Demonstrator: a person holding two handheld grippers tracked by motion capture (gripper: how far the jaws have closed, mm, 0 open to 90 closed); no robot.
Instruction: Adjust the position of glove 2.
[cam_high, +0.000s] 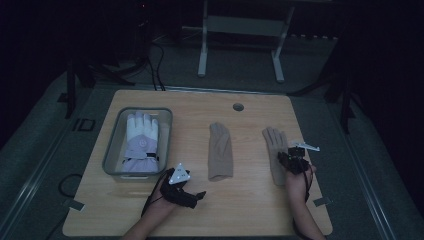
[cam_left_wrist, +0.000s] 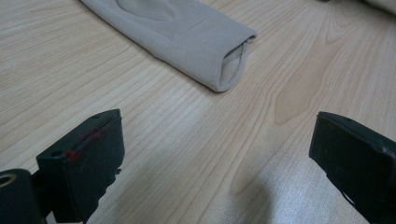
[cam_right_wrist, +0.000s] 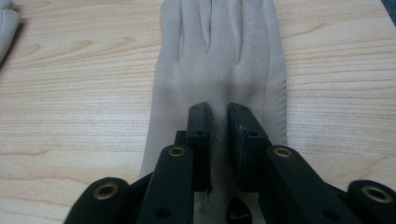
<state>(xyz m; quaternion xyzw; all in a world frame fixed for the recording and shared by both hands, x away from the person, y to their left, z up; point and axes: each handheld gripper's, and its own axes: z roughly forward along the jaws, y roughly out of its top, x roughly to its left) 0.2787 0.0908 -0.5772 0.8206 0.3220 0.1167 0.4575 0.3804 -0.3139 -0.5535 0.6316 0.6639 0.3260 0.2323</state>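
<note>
Two beige gloves lie flat on the table (cam_high: 250, 200): your right gripper (cam_right_wrist: 218, 116) pinches the right glove (cam_right_wrist: 219, 56) at its cuff, ready to lift, while your left gripper (cam_left_wrist: 215, 154) waits spread before the middle glove (cam_left_wrist: 187, 32).

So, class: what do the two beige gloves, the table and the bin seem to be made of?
Beige gloves: soft matte fabric, perhaps suede-like or fleece; stitched seams, a limp open cuff.
Table: light wood or wood-look laminate, smooth, with clear grain lines.
Bin: looks like grey translucent plastic, too dim to be sure.
</note>
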